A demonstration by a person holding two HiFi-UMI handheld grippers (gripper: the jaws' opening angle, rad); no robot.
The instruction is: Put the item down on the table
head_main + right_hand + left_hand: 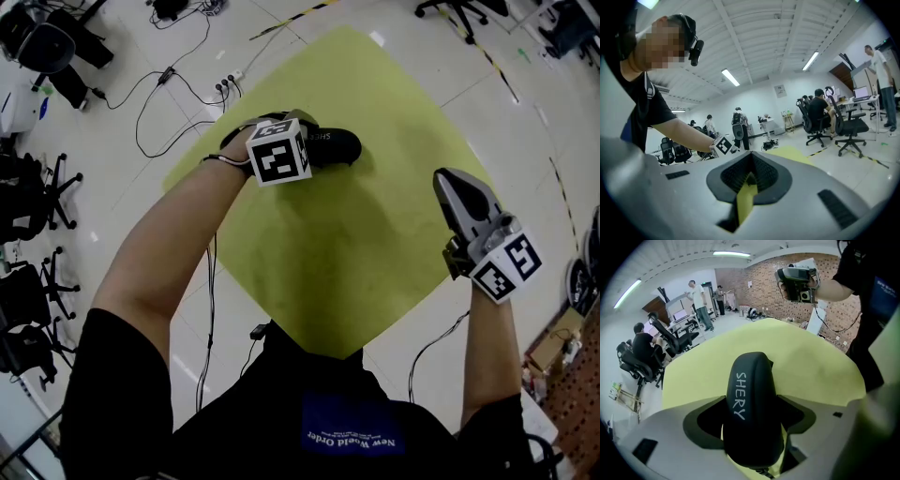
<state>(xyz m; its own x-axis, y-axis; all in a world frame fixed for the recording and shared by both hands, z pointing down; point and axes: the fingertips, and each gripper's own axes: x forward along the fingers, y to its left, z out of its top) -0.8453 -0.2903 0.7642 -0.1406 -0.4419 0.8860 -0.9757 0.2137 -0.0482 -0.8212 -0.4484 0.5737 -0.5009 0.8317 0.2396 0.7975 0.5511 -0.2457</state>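
The left gripper (pixel 752 425) pinches a black, rounded, possibly hard-shelled item (pixel 750 380) lettered "SHERY" over the yellow-green table (pixel 813 366). Ahead of it, the right gripper (pixel 749 180) is pressed together.

Site: open-plan robotics lab sharing space with an office. Evidence:
- pale tiled floor (pixel 122 56) with loose cables (pixel 178 80) and a power strip (pixel 228 82)
- yellow-black striped tape (pixel 300 16) marking the floor
- black swivel chairs (pixel 37 197) in rows
- people seated at workstations (pixel 818 110) with screens (pixel 861 92)
- bare brick wall (pixel 764 291) at one end
- white ribbed ceiling with tube lights (pixel 731 77)
- yellow-topped desk (pixel 375 216) standing alone on open floor
- person wearing a head camera (pixel 696 51)
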